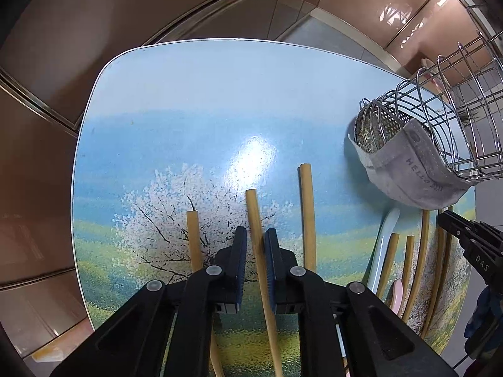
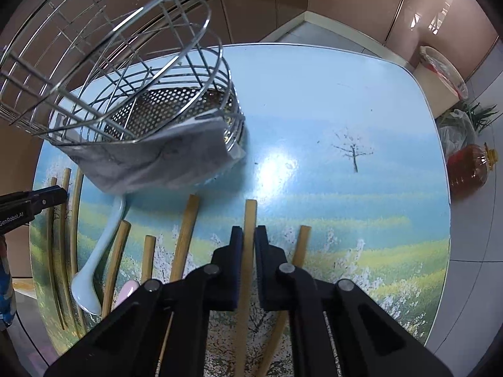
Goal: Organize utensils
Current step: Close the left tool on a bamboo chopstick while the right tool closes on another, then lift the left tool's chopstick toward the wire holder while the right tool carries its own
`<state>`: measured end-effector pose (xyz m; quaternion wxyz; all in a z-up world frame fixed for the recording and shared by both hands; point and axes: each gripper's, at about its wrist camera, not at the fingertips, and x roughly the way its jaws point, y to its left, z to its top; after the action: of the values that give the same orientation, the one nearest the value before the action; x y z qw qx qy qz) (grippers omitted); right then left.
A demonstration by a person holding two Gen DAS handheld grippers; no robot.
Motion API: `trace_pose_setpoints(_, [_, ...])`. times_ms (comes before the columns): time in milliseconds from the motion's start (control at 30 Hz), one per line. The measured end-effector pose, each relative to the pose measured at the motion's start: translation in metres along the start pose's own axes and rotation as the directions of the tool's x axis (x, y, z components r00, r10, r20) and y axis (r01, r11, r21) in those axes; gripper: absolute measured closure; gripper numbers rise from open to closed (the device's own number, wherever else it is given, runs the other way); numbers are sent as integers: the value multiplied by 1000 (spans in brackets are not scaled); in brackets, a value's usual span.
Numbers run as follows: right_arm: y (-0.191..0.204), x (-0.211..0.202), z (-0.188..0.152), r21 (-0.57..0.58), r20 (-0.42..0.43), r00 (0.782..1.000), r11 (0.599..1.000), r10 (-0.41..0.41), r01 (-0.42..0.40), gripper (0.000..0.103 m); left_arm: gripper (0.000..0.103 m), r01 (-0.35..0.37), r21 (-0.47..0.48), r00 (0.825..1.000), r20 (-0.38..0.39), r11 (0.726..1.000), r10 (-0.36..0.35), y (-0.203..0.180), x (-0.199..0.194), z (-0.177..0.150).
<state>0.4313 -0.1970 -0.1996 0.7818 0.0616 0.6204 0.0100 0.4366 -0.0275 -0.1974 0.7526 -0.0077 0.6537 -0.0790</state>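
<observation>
Several wooden chopsticks lie on a table printed with a landscape. In the left wrist view my left gripper has its jaws close around one chopstick; two more lie beside it. In the right wrist view my right gripper has its jaws close around another chopstick. A white ceramic spoon and a pink spoon lie to the left. A wire utensil basket with a perforated base stands on a grey cloth.
The right gripper shows at the right edge of the left wrist view. More chopsticks lie near the table's left edge. An oil bottle, a plastic bag and a bin sit on the floor.
</observation>
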Motion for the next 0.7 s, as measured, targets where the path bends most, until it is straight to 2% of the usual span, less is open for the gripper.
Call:
trace_pose_setpoints(167, [3, -2, -3, 13, 7, 1000, 1000, 4, -4, 96, 97, 3, -15, 1000, 4, 1000, -3, 1, -1, -3])
trace_pose_setpoints(333, [1, -7, -14, 22, 27, 999, 999, 44, -45, 96, 97, 14, -35, 1000, 22, 999, -13, 3, -4, -11])
trace_pose_setpoints(500, [5, -28, -33, 10, 85, 992, 995, 96, -97, 96, 97, 42, -59, 996, 86, 997, -37, 12, -28, -27])
trace_pose_setpoints(700, [14, -73, -68, -27, 184, 969, 986, 167, -165, 96, 97, 72, -54, 983, 174, 996, -61, 14, -73, -61])
